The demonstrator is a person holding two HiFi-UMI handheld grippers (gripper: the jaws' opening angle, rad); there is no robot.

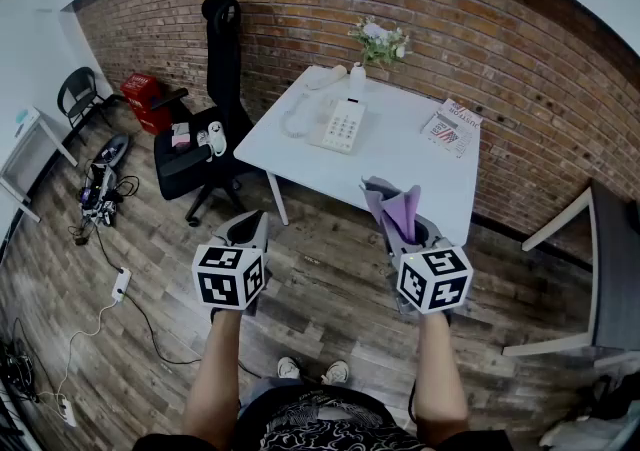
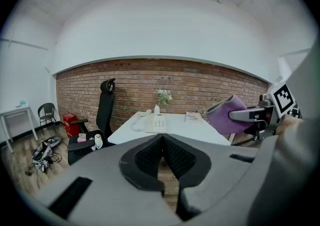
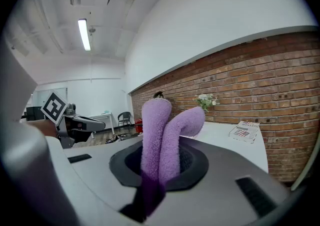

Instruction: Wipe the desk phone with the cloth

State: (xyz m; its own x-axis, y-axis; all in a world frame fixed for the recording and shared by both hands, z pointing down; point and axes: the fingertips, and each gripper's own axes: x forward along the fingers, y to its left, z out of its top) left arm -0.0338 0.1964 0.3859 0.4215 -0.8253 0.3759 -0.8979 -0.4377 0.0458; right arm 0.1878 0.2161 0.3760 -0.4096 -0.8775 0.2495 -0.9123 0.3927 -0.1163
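Purple cloth (image 1: 396, 207) is squeezed in the fingers (image 3: 191, 165) of the right gripper (image 1: 402, 227), lower right. The left gripper (image 1: 247, 227) is closed, holding nothing.

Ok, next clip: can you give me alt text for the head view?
Seen from above, a person holds two grippers short of a white table by a brick wall: the right gripper grips a purple cloth, the left gripper is shut and empty. On the table sit a white desk phone, a vase of flowers and a booklet.
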